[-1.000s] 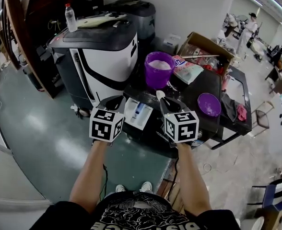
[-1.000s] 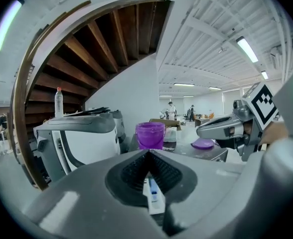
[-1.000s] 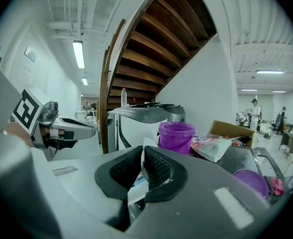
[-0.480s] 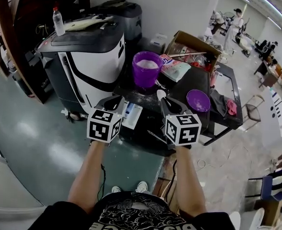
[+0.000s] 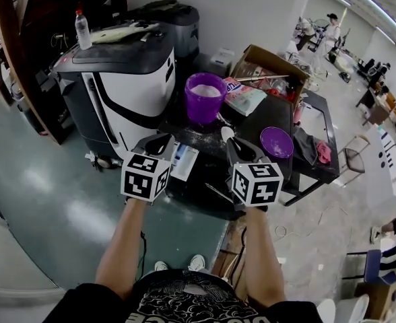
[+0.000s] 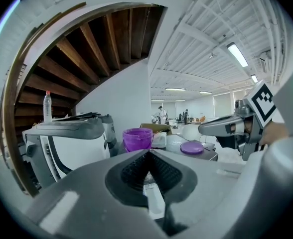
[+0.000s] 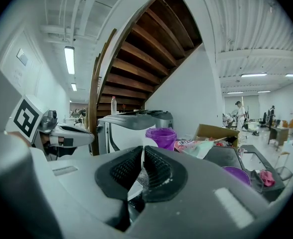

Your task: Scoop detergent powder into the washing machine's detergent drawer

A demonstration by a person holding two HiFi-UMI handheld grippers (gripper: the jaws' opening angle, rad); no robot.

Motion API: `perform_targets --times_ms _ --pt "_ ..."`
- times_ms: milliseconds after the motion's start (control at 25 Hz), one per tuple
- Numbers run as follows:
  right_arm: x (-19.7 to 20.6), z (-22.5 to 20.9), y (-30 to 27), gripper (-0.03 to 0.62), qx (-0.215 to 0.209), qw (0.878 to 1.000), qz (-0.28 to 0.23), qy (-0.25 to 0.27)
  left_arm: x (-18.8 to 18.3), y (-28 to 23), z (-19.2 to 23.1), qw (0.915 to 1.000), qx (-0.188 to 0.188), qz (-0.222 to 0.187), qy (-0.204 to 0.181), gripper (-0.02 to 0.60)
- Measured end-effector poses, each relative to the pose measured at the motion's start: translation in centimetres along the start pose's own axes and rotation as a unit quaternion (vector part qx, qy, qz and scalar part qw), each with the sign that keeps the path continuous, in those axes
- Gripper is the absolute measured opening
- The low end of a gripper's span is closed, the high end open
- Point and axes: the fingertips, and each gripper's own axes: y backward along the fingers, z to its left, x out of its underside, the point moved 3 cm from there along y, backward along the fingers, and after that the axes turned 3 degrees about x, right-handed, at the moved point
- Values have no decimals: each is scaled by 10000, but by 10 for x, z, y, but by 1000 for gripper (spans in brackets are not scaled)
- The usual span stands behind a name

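A white detergent drawer with a blue insert lies on the black table, beside the washing machine. Behind the drawer stands a purple tub filled with white powder. My left gripper hovers just left of the drawer, shut and empty; its closed jaws show the drawer below them. My right gripper is shut on a white scoop, whose bowl pokes out past the jaws. Powder dusts the right pads. The right gripper hangs between tub and purple lid.
A purple lid lies on the table at the right. A detergent bag and an open cardboard box sit behind. A plastic bottle stands on the washing machine. Pink cloth lies at the table's right end.
The head view shifted a little, so the table sits slightly further left. Both grippers keep almost the same places, the right one still shut on the scoop.
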Motion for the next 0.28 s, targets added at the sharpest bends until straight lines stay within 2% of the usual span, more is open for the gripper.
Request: perform_targets --times_ms 280 --pt "-1 -1 1 35 -11 10000 -18 -38 -3 2 1 10000 -49 -18 25 3"
